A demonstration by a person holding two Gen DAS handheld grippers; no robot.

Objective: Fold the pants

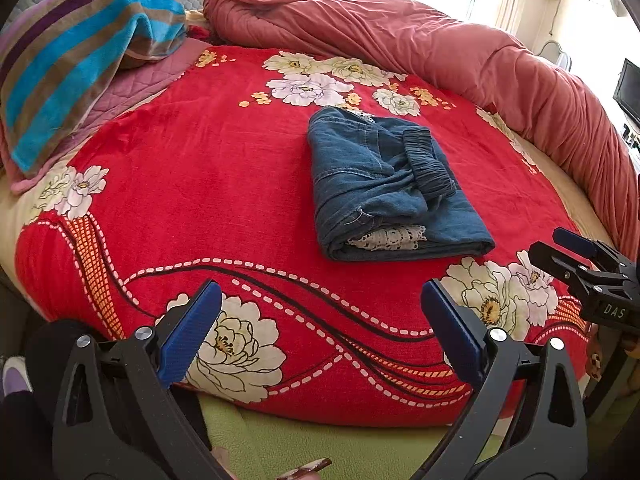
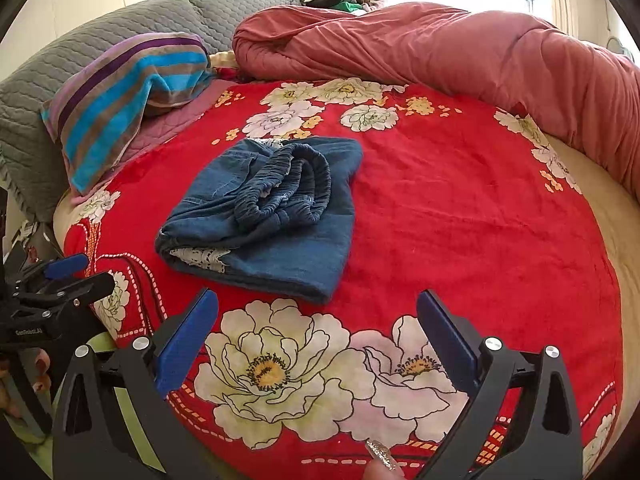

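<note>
The blue denim pants (image 1: 384, 184) lie folded into a compact bundle on the red floral blanket (image 1: 192, 184), elastic waistband on top and white lace showing at the near edge. In the right wrist view the pants (image 2: 264, 212) sit left of centre. My left gripper (image 1: 320, 328) hangs open near the bed's front edge, short of the pants, holding nothing. My right gripper (image 2: 316, 332) is also open and empty over the blanket (image 2: 460, 216), just in front of the bundle. Each gripper shows in the other's view: the right gripper (image 1: 576, 256) at the right edge, the left gripper (image 2: 76, 276) at the left edge.
A rolled pink-red duvet (image 1: 420, 36) curves along the back and right of the bed. A striped blue, brown and purple towel (image 1: 80, 56) lies over a pillow at the back left, with a grey quilted headboard (image 2: 100, 36) behind. A fingertip (image 2: 380, 456) shows at the bottom.
</note>
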